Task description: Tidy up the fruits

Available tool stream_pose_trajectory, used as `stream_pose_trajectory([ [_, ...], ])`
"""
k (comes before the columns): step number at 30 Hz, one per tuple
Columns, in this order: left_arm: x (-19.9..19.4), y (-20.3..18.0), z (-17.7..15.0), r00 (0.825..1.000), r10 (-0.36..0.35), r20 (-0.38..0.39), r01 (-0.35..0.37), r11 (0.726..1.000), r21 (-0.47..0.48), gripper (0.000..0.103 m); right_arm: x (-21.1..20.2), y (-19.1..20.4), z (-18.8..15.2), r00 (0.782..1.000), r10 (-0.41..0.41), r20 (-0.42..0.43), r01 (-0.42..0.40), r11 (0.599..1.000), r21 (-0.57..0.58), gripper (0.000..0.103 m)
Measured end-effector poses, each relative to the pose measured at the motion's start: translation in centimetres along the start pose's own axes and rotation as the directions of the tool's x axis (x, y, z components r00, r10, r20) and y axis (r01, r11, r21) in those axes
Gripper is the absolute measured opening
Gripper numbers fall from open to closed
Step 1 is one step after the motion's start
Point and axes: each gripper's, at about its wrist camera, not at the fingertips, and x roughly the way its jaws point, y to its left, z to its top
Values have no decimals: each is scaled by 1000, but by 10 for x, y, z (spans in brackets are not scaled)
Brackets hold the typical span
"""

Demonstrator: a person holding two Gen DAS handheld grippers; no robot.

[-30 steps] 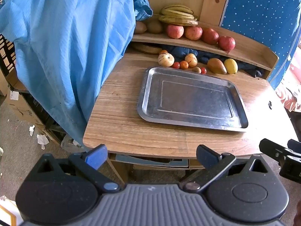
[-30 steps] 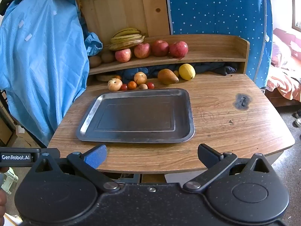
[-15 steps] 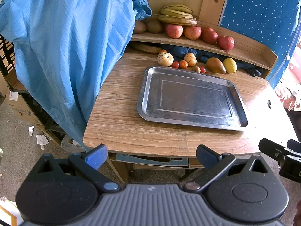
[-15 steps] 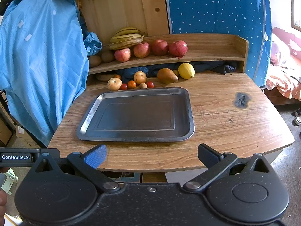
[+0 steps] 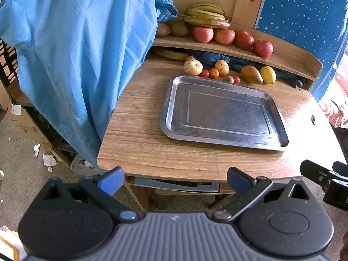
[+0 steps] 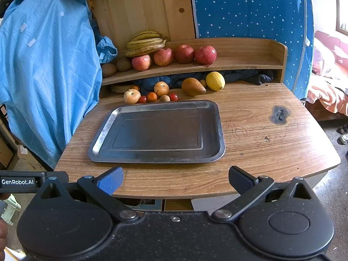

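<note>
Fruits: small ones (image 6: 150, 95), pear (image 6: 192, 86) and lemon (image 6: 215, 81) along tabletop (image 6: 261, 143) far edge; apples (image 6: 174, 55), bananas (image 6: 145, 43) on shelf (image 6: 239, 64). Tray (image 6: 220, 130) bare, centre. Left tongs (image 5: 174, 179) and right tongs (image 6: 175, 178): spread wide, empty, off near edge. Advice: cross above tray rim, grip pear gently. Right tabletop open; blue cloth (image 5: 76, 54) crowds left.

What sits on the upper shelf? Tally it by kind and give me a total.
Banana bunch: 1
Red apples: 4
Brown kiwi-like fruits: 2
Total: 7
</note>
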Motion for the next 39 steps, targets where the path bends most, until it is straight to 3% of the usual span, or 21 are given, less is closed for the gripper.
stream_pose_trajectory([
  [22,14,3,8,1000,6,-30,-6,1000,1,102,13,-1,1,1000,0,-20,0,1000,-15,103],
  [39,26,-3,9,995,50,-89,-49,999,11,102,21,-7,0,997,-58,-43,58,998,-11,103],
])
